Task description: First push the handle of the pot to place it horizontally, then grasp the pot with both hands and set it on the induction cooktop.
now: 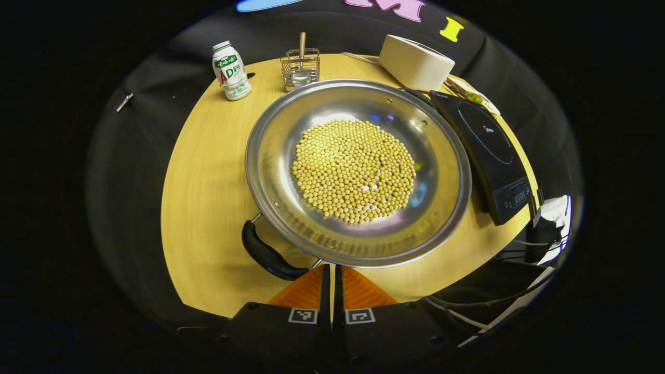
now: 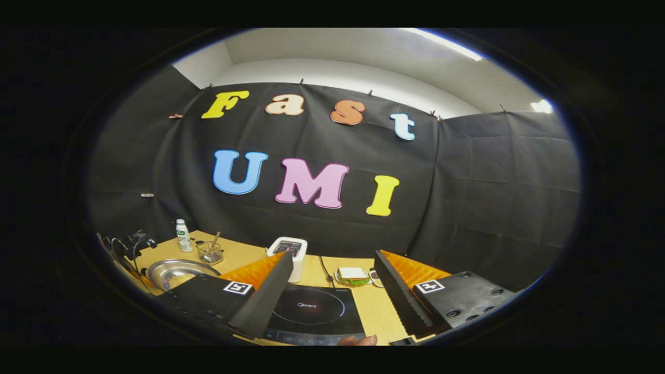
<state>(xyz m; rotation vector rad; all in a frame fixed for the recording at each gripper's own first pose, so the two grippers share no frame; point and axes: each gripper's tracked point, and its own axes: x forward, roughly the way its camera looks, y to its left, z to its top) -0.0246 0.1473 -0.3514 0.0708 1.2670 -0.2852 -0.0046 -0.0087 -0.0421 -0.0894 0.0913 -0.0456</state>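
A wide steel pot (image 1: 275, 156) holding yellow beans (image 1: 353, 169) sits mid-table on the wooden table (image 1: 208, 182). Its black handle (image 1: 267, 254) points toward the near left, beside my left gripper (image 1: 332, 267). That gripper is shut, its tips at the pot's near rim just right of the handle, with nothing held. The black induction cooktop (image 1: 486, 150) lies right of the pot, close to its rim. My right gripper (image 2: 333, 254) hangs open above the cooktop (image 2: 311, 309), with the pot (image 2: 171, 270) far off to its left.
A small drink bottle (image 1: 230, 70), a wire basket (image 1: 300, 69) with a wooden-handled tool and a white appliance (image 1: 415, 62) stand along the table's back. A sandwich (image 2: 352, 275) lies behind the cooktop. Cables (image 1: 519, 291) hang off the near right edge.
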